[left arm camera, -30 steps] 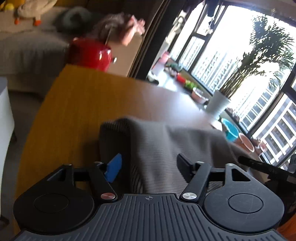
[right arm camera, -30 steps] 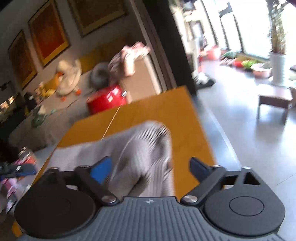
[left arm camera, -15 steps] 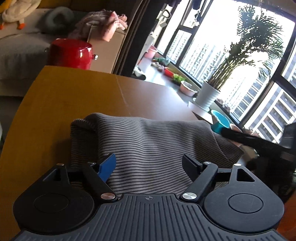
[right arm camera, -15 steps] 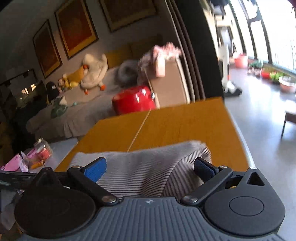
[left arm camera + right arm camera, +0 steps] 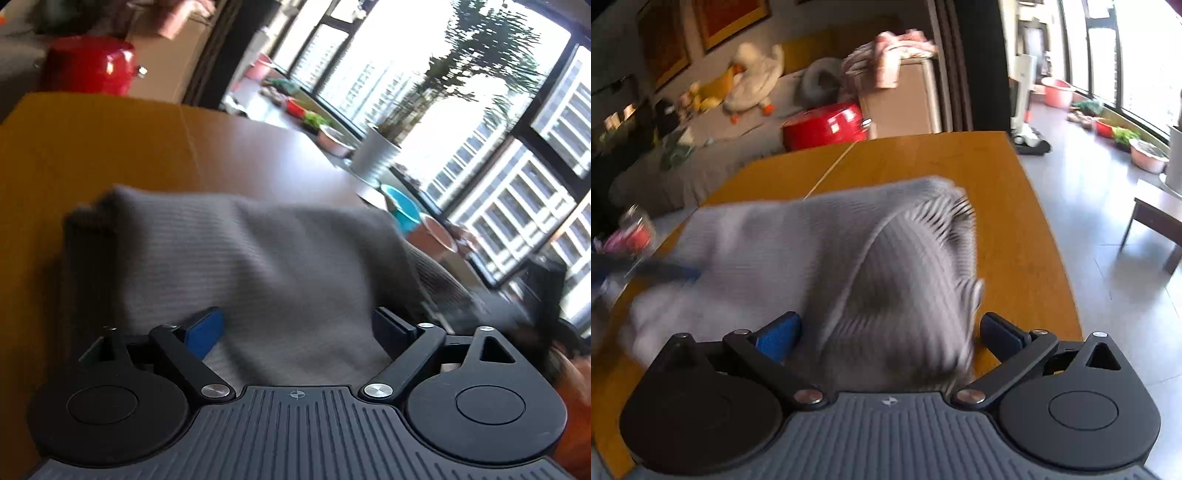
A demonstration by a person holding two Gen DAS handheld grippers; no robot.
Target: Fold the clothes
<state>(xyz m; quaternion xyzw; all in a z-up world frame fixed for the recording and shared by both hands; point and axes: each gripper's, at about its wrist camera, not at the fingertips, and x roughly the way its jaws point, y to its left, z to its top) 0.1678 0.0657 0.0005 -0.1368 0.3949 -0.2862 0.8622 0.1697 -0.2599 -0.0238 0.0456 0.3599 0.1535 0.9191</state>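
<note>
A grey striped knit garment point(image 5: 258, 266) lies bunched on the wooden table point(image 5: 110, 155). In the left wrist view my left gripper point(image 5: 299, 326) is open, its fingers wide apart over the near edge of the cloth. In the right wrist view the same garment point(image 5: 820, 258) shows with a raised fold, blurred by motion. My right gripper point(image 5: 890, 332) is open, its fingers on either side of the near part of the cloth. The other gripper's blue finger point(image 5: 665, 271) shows at the left of the right wrist view, on the cloth.
A red pot point(image 5: 88, 70) stands beyond the table's far edge, also in the right wrist view point(image 5: 827, 125). A sofa with a plush duck point(image 5: 753, 81) is behind. Windows, a white plant pot point(image 5: 373, 155) and bowls are on the right. The table edge point(image 5: 1045, 229) drops to tiled floor.
Both grippers have stayed open. The cloth has shifted: a fold has risen in the right wrist view. Both views are more blurred than half a second ago, and the cameras have tilted.
</note>
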